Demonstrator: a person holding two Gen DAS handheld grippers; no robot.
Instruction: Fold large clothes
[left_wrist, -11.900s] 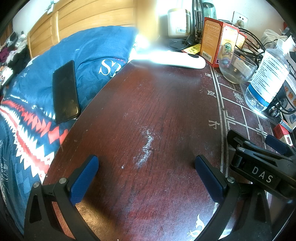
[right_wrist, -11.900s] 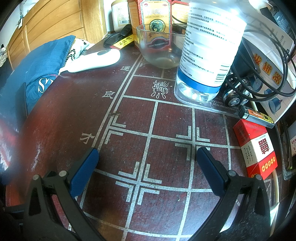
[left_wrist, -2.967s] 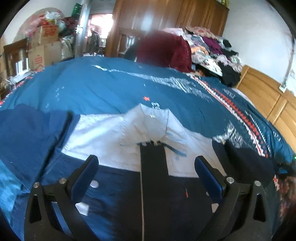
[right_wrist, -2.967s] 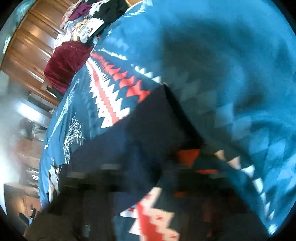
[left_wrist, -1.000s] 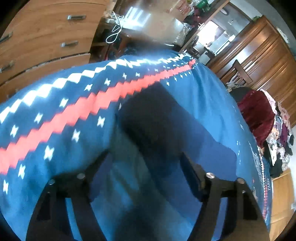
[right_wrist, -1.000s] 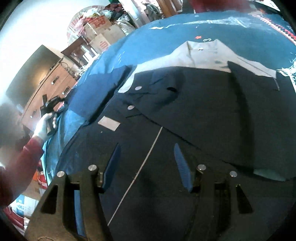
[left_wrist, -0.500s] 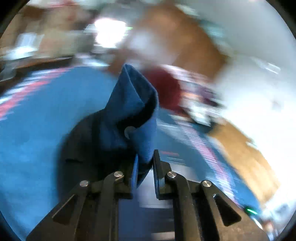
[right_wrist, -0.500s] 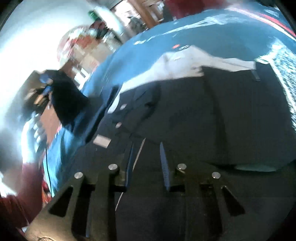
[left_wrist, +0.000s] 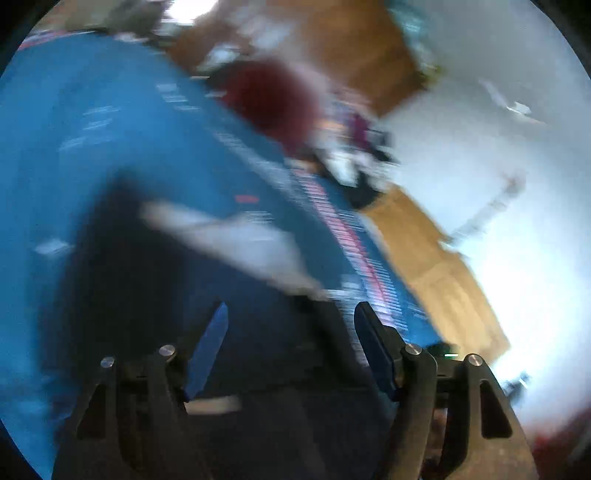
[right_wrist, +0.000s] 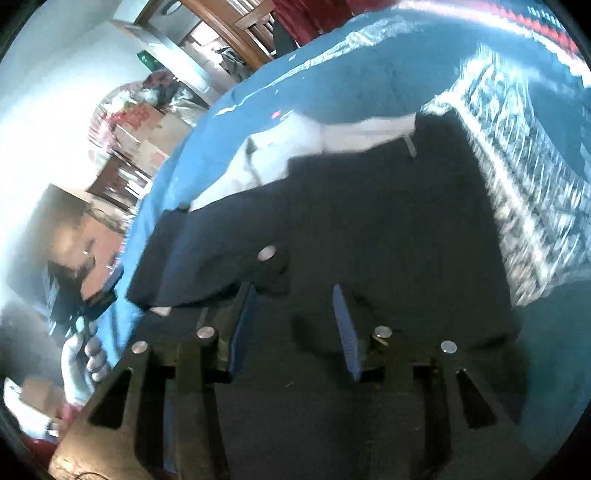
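Both tools gape empty, left tool (left_wrist: 290, 347) and right tool (right_wrist: 291, 325), over the dark jacket (right_wrist: 369, 221). It looks limp and heavy (likely floppy), so pinch a sleeve cuff or hem.

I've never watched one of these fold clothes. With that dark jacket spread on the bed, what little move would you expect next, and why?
Probably the right gripper eases down and pinches the hem. Its jaws stand open just above the dark jacket, whose left sleeve already lies folded across the front. The left gripper is open too, holding nothing.
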